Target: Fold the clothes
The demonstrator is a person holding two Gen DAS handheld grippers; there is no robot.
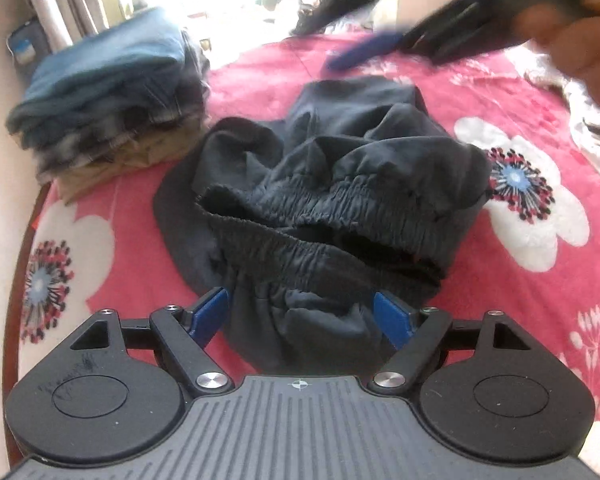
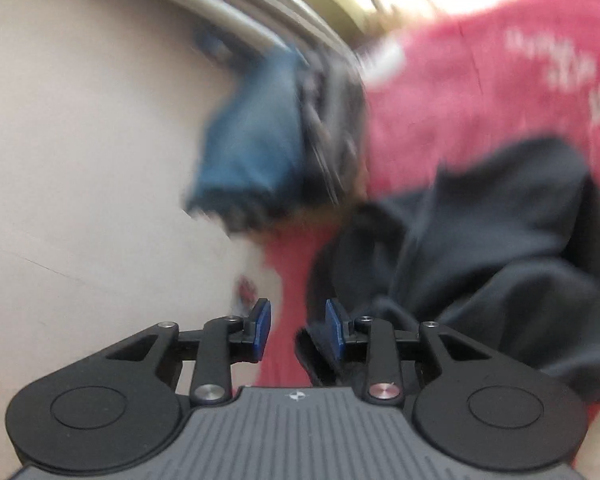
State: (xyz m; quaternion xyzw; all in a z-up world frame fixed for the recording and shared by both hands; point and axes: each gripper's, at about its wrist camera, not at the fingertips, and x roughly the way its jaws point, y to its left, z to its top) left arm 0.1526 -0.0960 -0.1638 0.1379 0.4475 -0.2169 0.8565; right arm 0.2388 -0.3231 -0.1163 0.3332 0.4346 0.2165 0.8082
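Note:
A dark navy garment [image 1: 332, 184] with an elastic waistband lies crumpled on the red flowered bedspread [image 1: 260, 80]. My left gripper [image 1: 302, 316] is open, its blue pads either side of the garment's near edge. My right gripper [image 1: 432, 36] shows blurred above the far end of the garment. In the right wrist view the right gripper [image 2: 298, 330] is open and empty, above the left edge of the garment [image 2: 480, 248]. That view is motion-blurred.
A stack of folded clothes [image 1: 108, 96], blue on top, sits at the bed's far left corner; it also shows blurred in the right wrist view [image 2: 260, 140]. A pale garment [image 1: 580, 120] lies at the right. A beige wall [image 2: 80, 140] borders the bed.

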